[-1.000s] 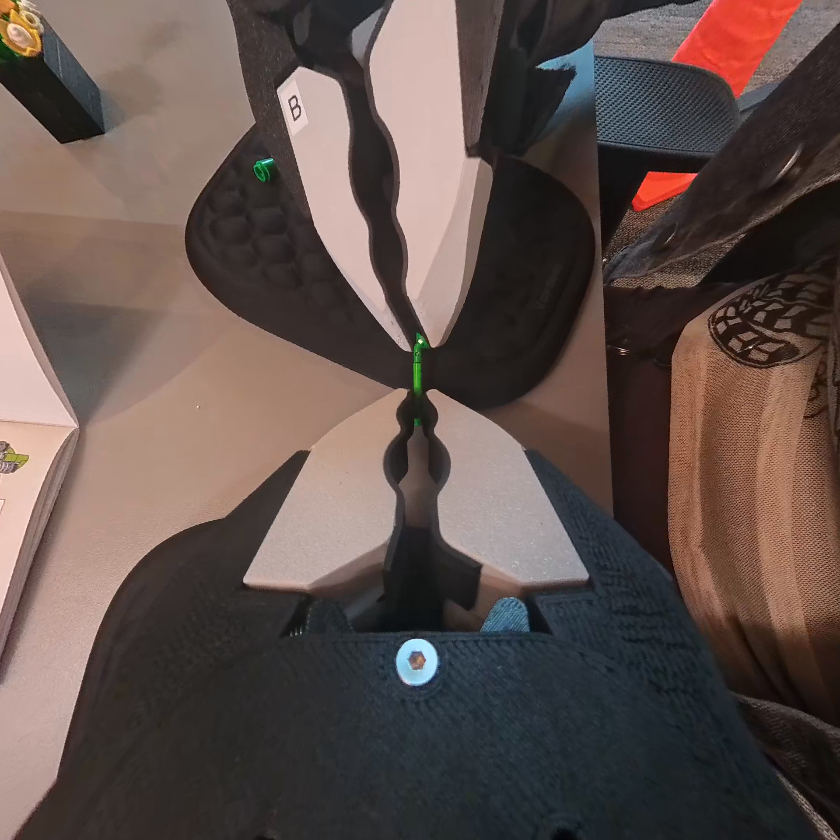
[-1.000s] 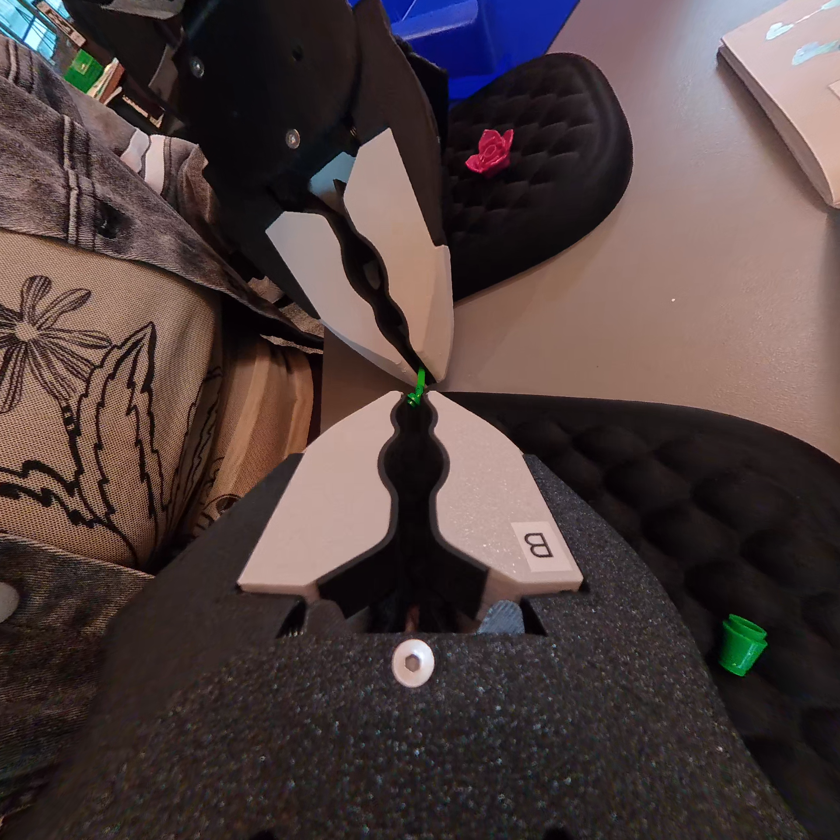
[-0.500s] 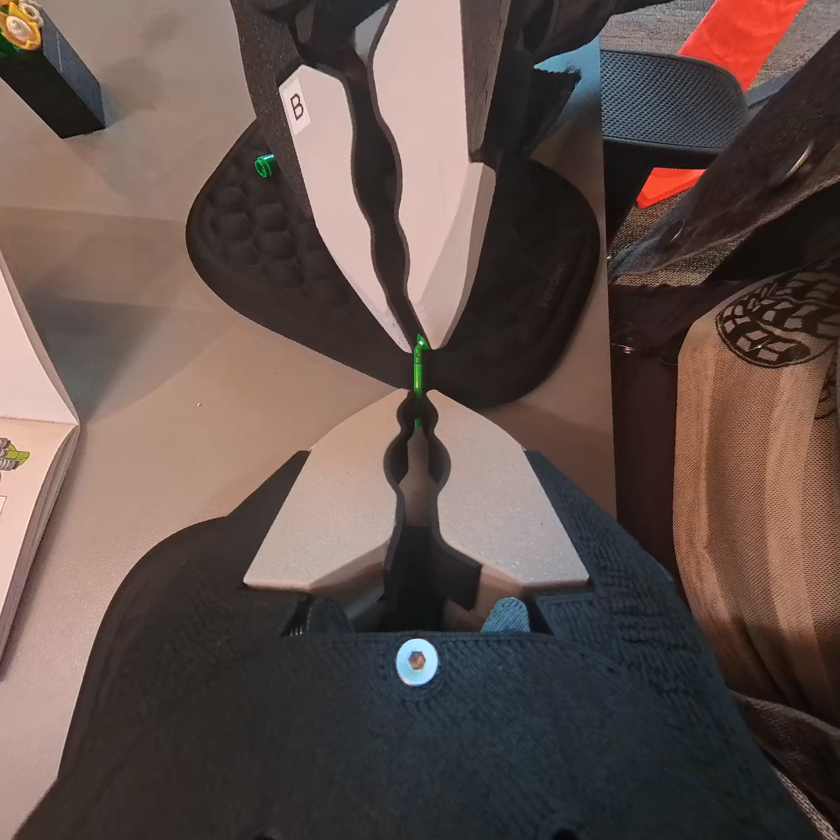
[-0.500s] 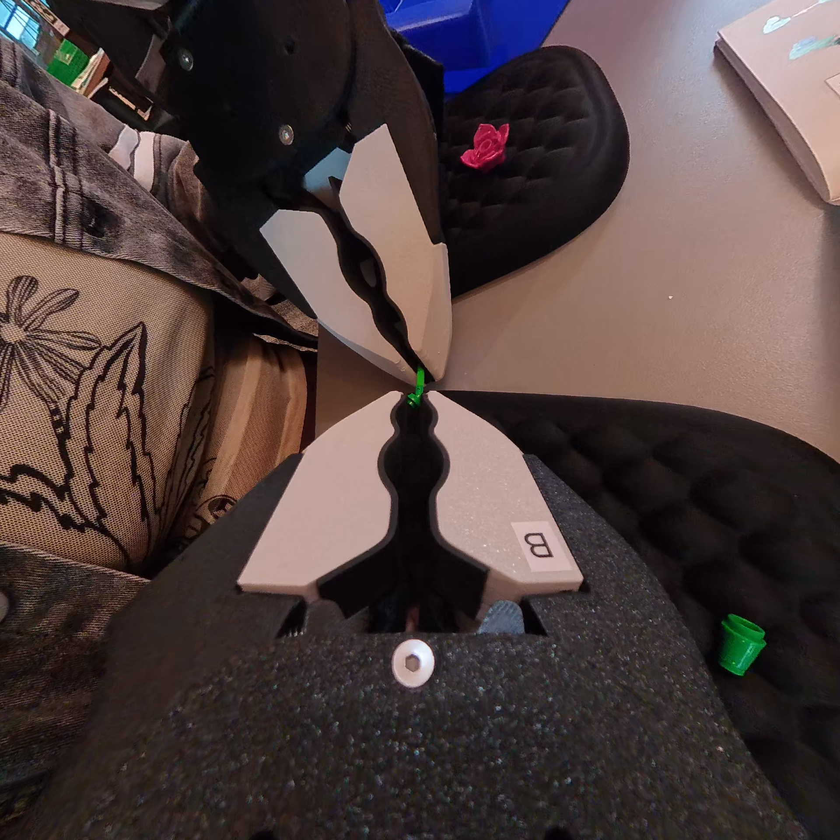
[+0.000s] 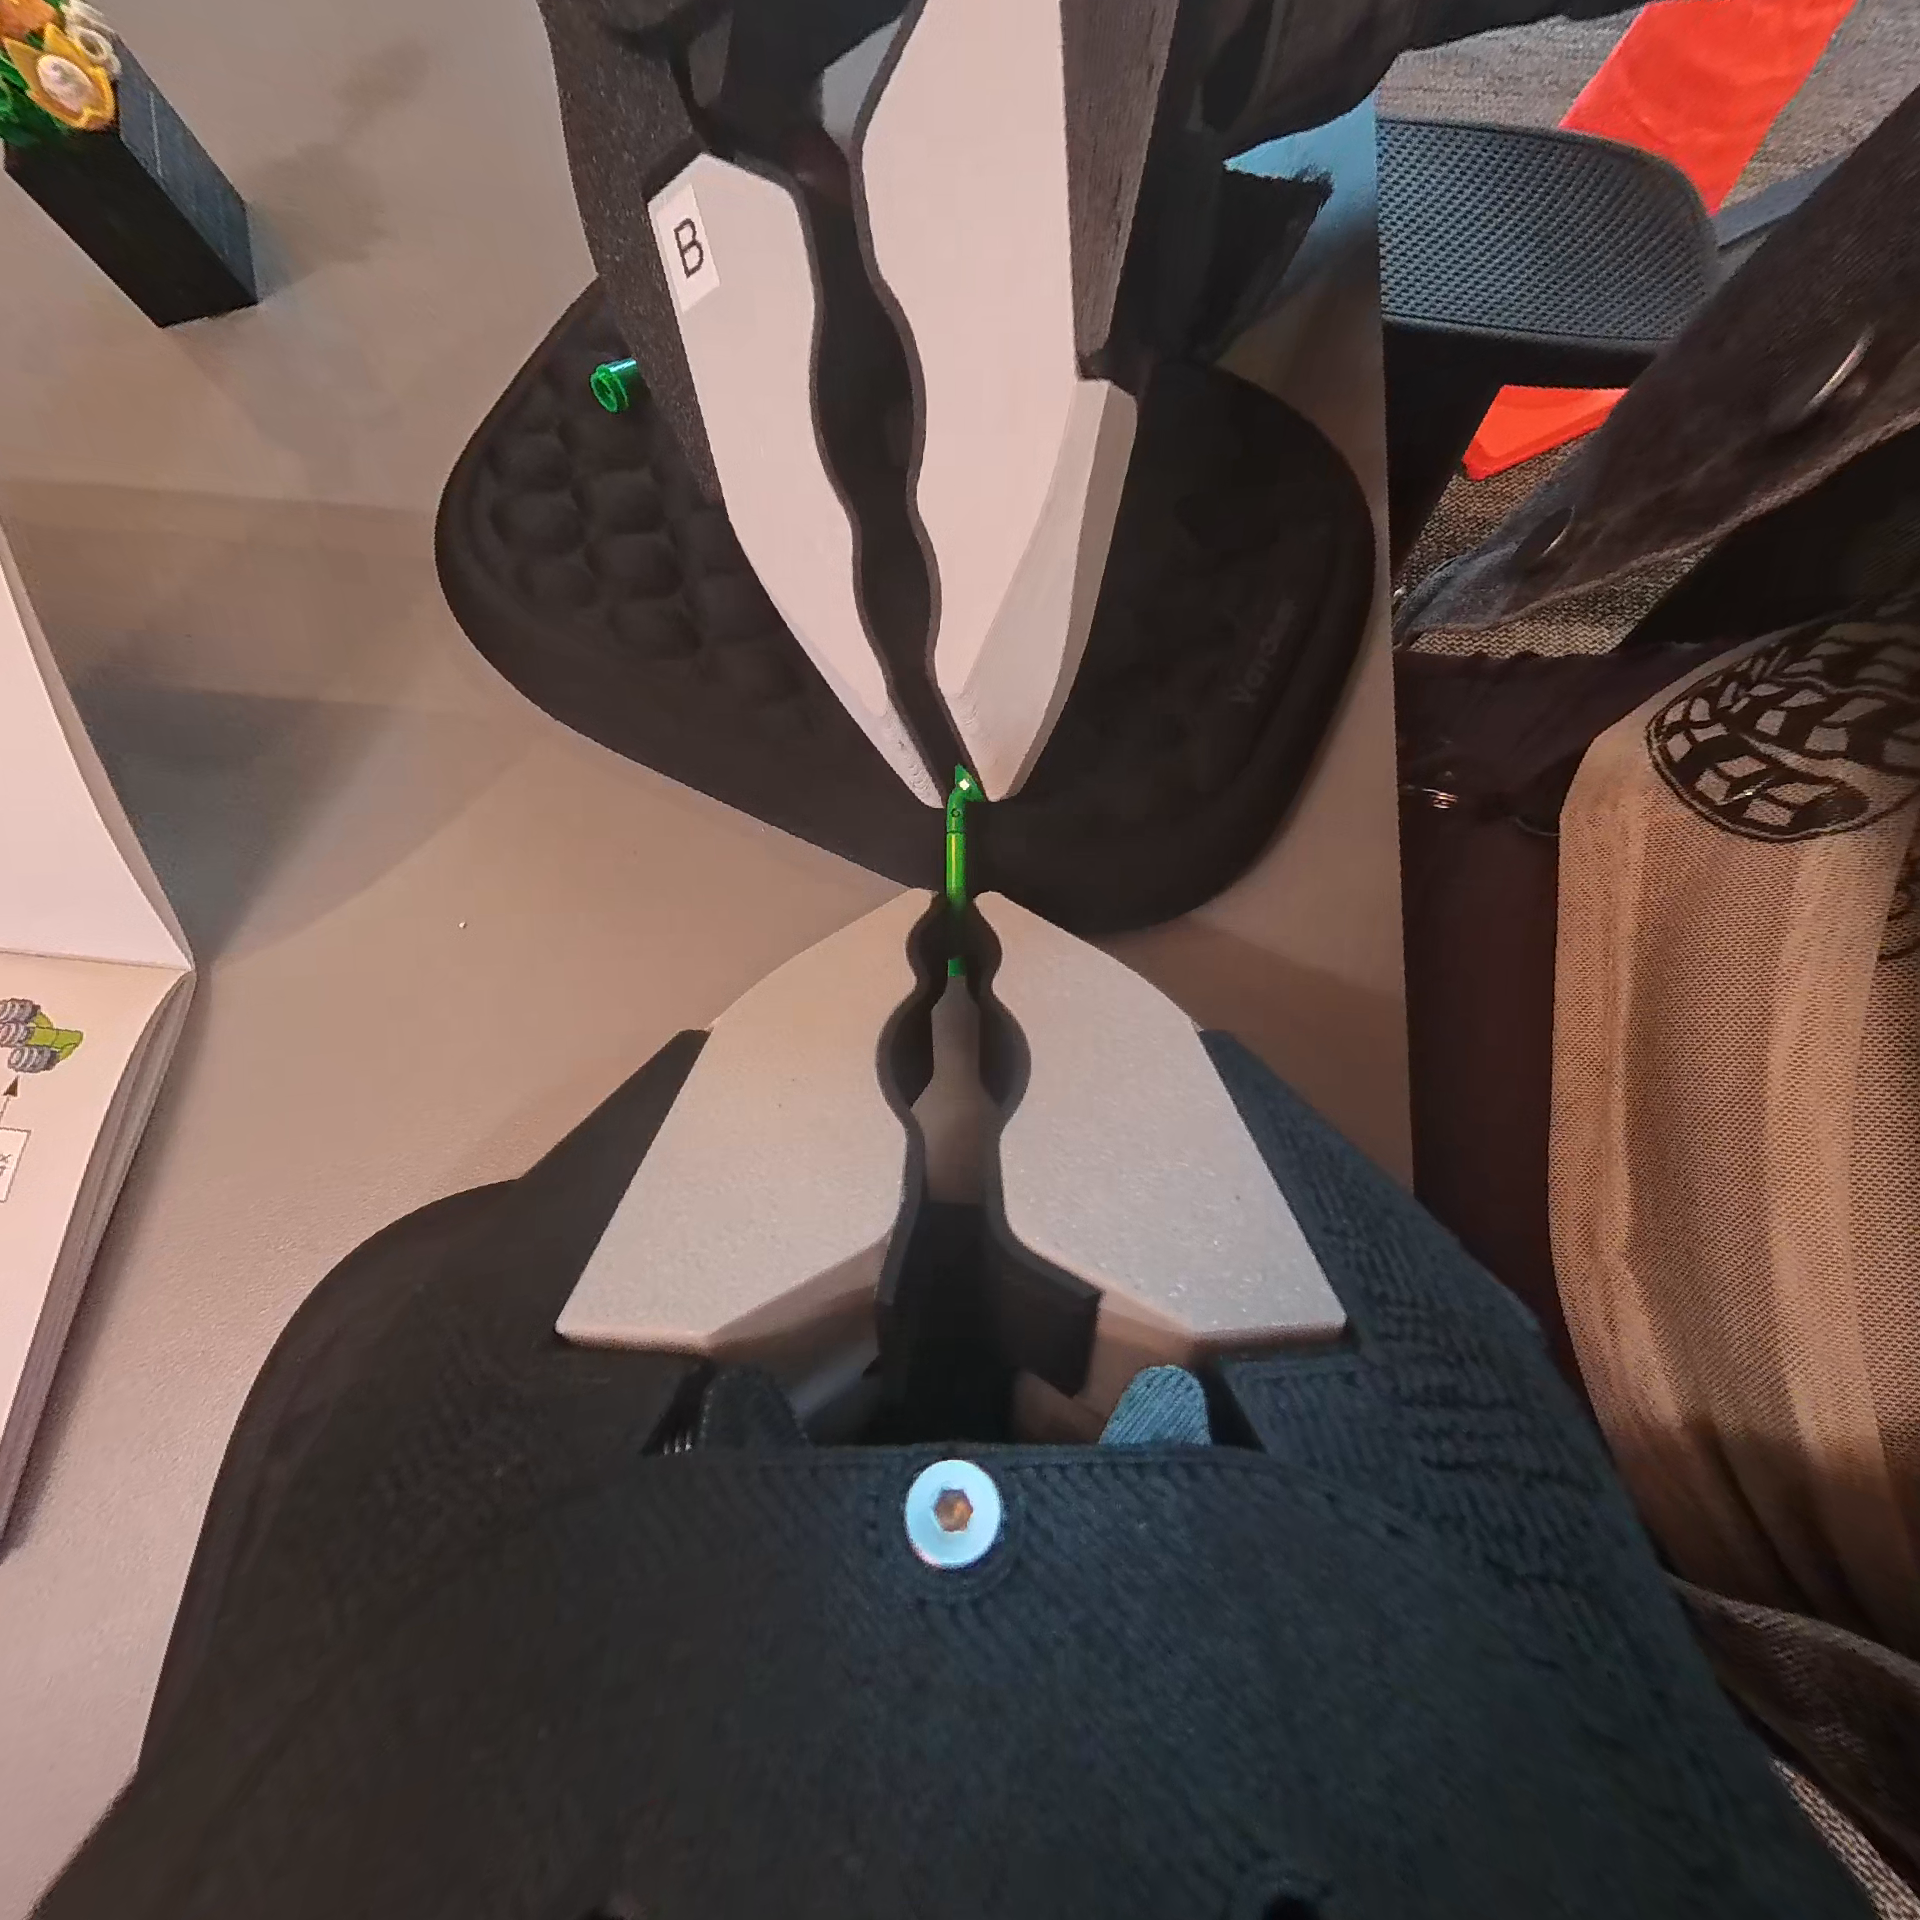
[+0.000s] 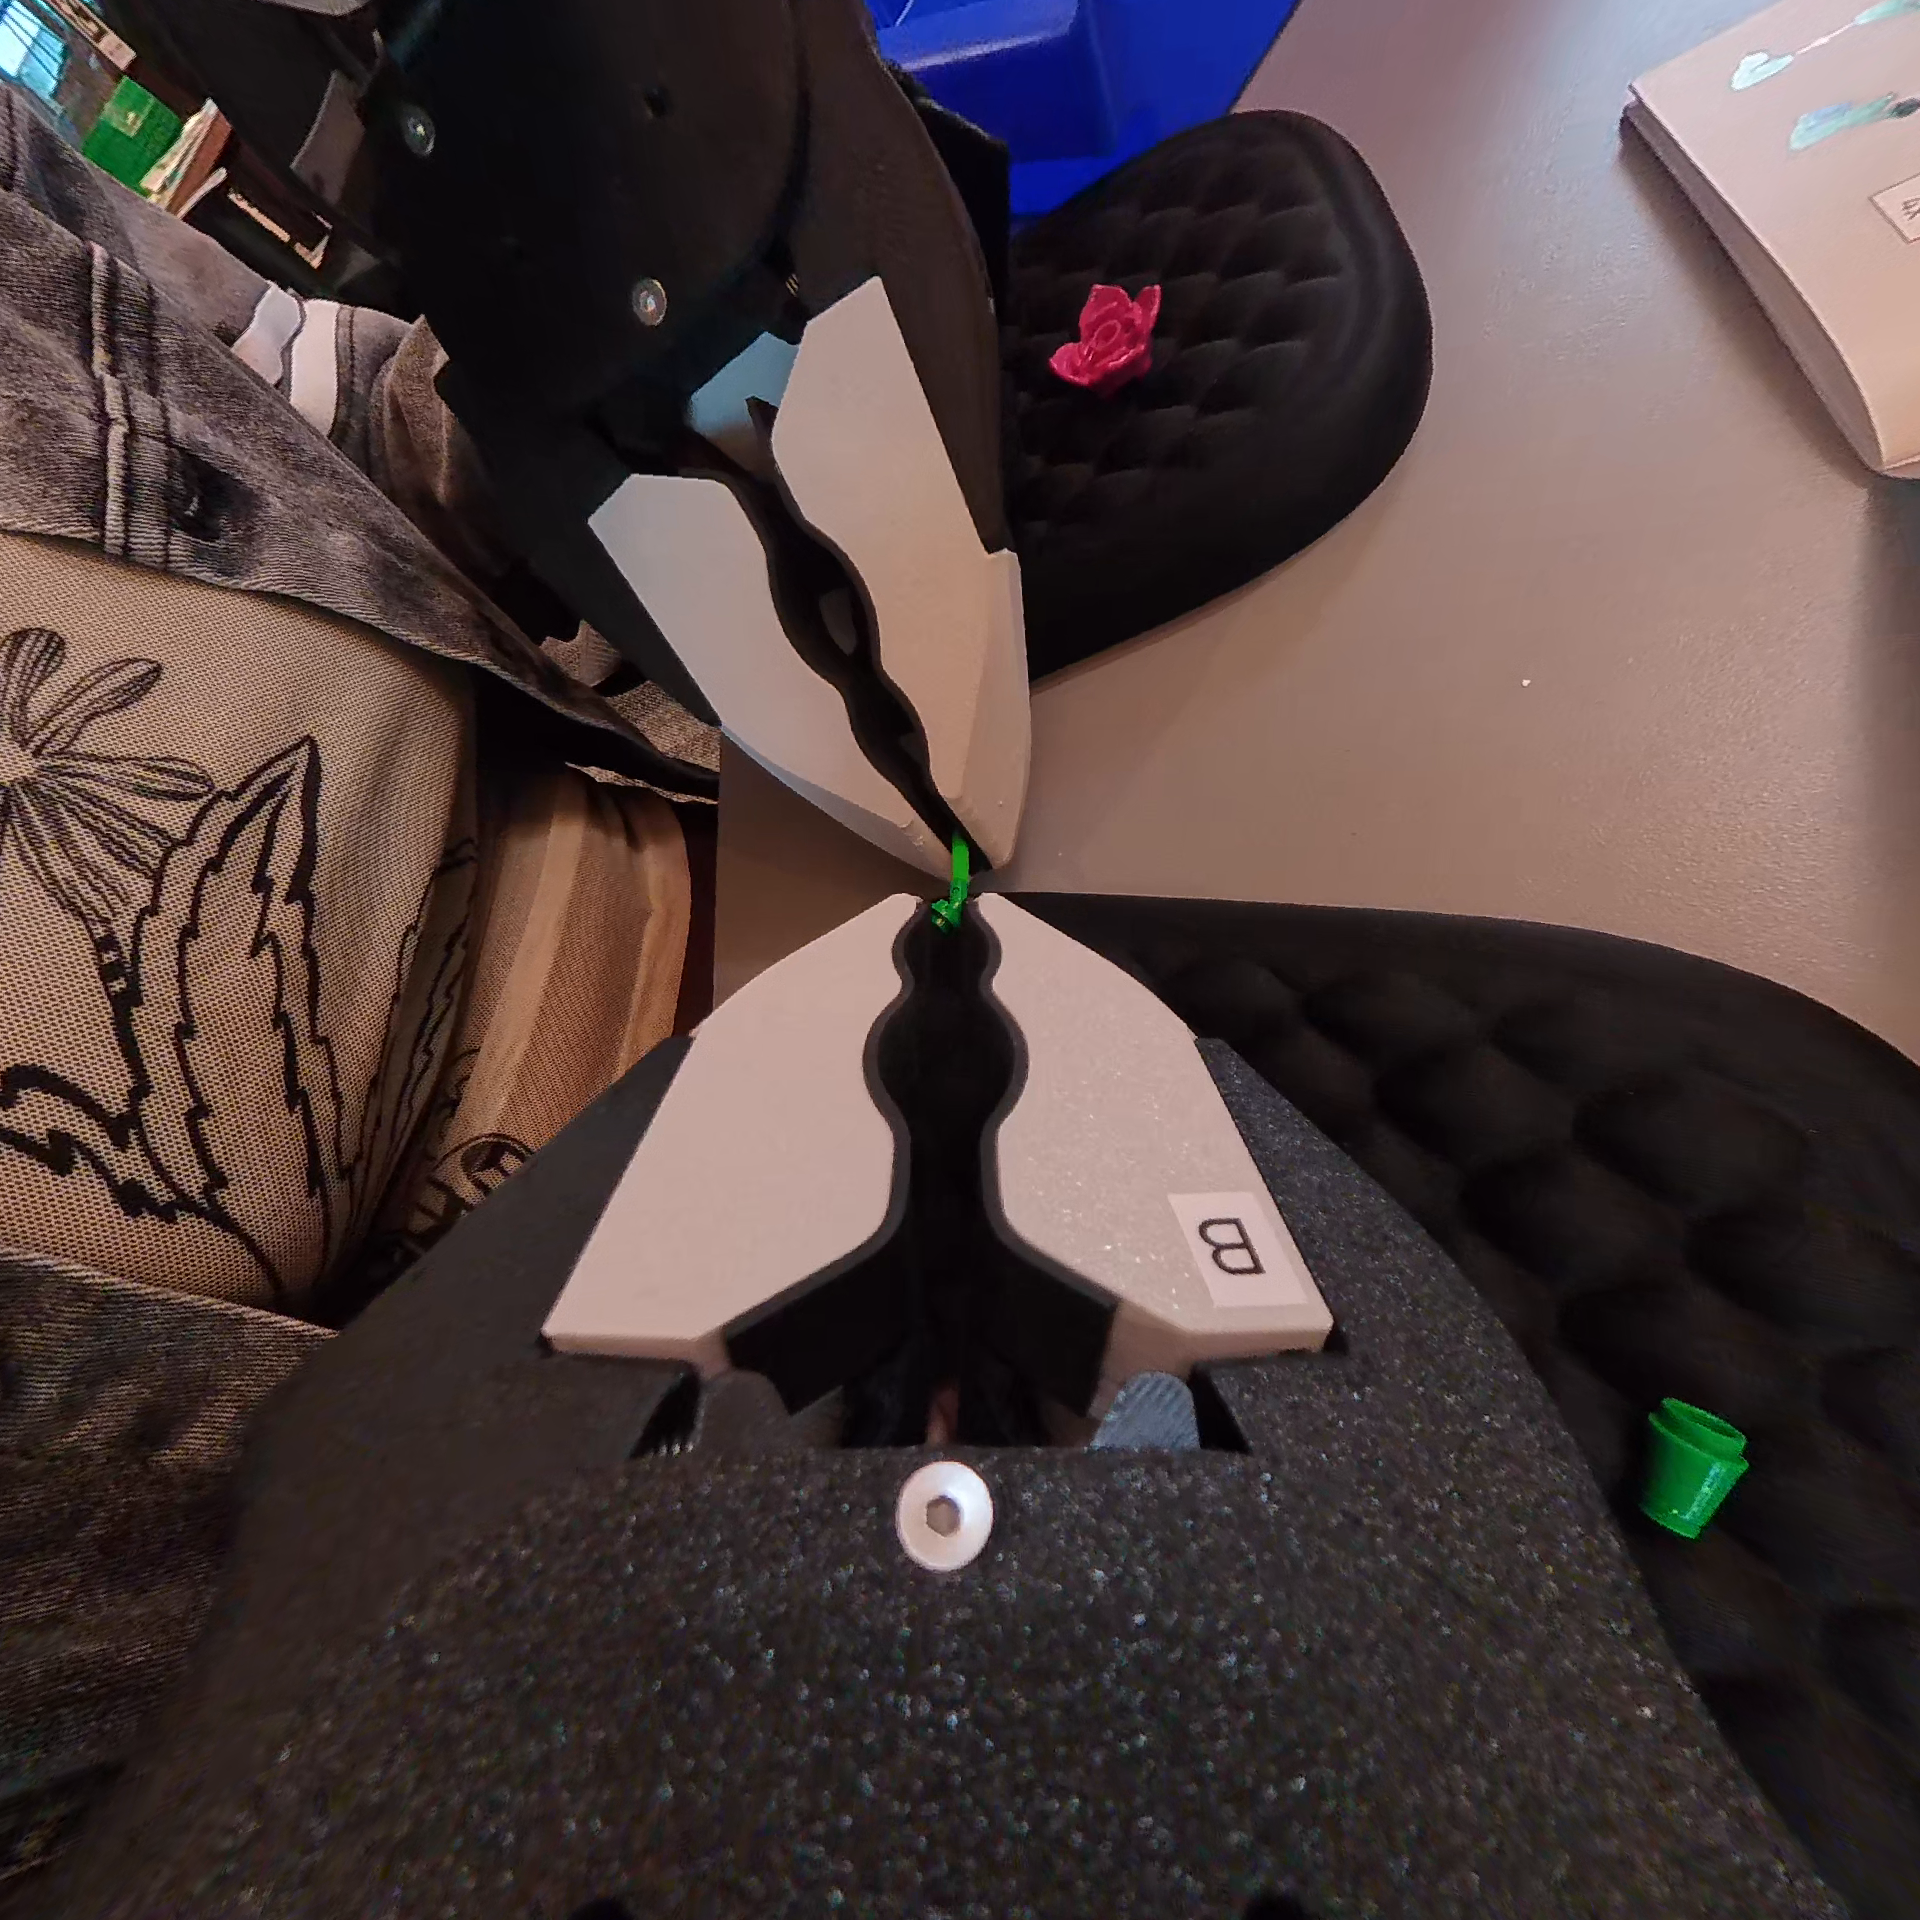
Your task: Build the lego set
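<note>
Nothing moved since earlier frames: left gripper (image 5: 956, 914) and right gripper (image 6: 951, 906) both pinch thin green stem (image 5: 954, 842) tip-to-tip; stem ends hidden between fingers.

Green stem's (image 5: 956, 847) ends inside both claws

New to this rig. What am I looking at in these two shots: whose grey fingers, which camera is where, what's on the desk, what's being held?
There is no robot arm: a person holds a hand-held gripper in each hand, and each carries a wide-angle camera looking along its two grey fingers. In the left wrist view, the left gripper is at the bottom and the right one comes in from the top. The right wrist view is the reverse, with the right gripper at the bottom. Both are shut on one thin green stem piece, tip to tip, above the grey table. On the table lie two black pads, one with a pink flower piece, the other with a green cup piece, plus an instruction booklet.
</note>
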The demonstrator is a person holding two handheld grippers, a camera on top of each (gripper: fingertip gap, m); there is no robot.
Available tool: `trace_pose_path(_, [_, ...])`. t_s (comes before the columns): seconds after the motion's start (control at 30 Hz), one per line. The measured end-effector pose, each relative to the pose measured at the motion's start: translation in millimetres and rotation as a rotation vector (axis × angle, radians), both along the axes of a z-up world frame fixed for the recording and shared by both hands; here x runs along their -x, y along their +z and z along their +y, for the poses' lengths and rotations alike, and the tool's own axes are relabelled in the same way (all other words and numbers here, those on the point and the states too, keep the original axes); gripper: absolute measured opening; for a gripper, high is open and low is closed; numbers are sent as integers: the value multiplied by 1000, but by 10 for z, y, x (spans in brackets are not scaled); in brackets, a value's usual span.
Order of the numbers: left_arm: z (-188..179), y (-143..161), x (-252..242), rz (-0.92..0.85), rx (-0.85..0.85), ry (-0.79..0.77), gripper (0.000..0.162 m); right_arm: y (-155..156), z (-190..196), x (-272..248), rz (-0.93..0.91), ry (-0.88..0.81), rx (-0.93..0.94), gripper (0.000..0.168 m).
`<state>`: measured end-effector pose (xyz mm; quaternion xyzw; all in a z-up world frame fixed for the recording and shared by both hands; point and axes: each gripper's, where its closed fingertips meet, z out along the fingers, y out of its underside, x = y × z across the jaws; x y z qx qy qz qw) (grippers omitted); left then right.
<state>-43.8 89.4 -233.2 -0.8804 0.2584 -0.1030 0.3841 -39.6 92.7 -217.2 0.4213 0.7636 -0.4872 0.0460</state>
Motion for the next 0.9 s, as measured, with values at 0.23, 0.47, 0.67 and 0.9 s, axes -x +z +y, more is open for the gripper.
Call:
trace_pose_path(0.23, [63,122,83,-30,-66,79,4,98,69,42,55,-60,24,6])
trace_pose_path(0.47, [59,605,596,-252,-245,478,4,152,673,182,266,-364,-324,6])
trace_pose_path(0.67, [-278,485,773,-204,-129,594,4,-5,839,139,260,-396,-522,6])
trace_pose_path(0.9, [-460,223,861,-119,29,645,4,4,867,117,272,-417,-564,14])
